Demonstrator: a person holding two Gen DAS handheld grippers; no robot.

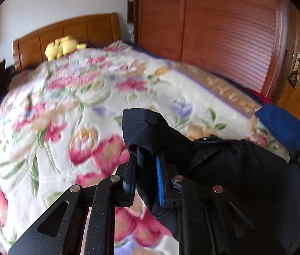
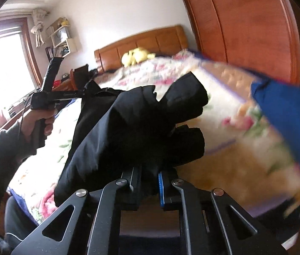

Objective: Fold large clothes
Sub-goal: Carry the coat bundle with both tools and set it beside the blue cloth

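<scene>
Both grippers, your left [image 1: 144,165] and right [image 2: 147,180], are clamped on the dark garment [image 2: 133,123] (blue-lined) above the floral blanket [image 1: 54,110].

garment [image 1: 224,159] pinched at one end in the left gripper [image 1: 144,170] and at the other in the right gripper [image 2: 147,182], lifted above the blanket [image 1: 65,106] that covers the bed. plush toy [image 1: 62,46] at the far end against the headboard [image 1: 75,29]; wardrobe [image 1: 213,25] right of the bed. a second cloth [image 1: 283,125] lies on the blanket's right edge.
</scene>
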